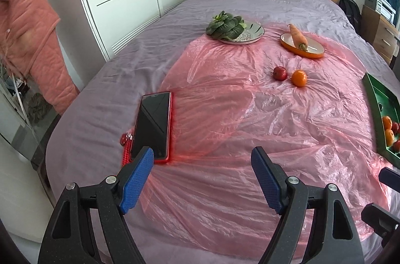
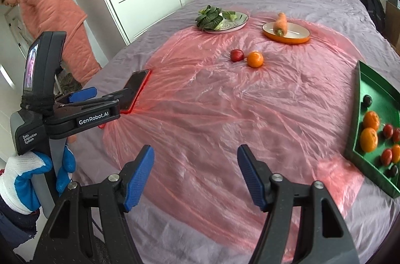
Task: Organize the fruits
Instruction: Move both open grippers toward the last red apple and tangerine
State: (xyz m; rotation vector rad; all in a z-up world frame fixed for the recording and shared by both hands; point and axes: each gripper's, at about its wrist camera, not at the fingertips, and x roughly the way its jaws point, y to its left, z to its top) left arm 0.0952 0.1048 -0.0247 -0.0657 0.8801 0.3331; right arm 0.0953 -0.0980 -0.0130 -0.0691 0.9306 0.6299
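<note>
Since both the left gripper (image 1: 202,179) and right gripper (image 2: 195,177) stood open and empty, the red apple (image 1: 280,73) and orange (image 1: 299,78) lay well ahead, almost touching. Reaching for one could nudge the other rolling across the slick pink plastic sheet (image 1: 225,114), away from the green tray (image 2: 375,94).

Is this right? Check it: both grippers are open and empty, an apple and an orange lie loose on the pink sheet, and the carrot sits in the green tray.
One thing is wrong. The carrot sits on the orange plate, not in the green tray, as the right wrist view shows. The rest stands.
</note>
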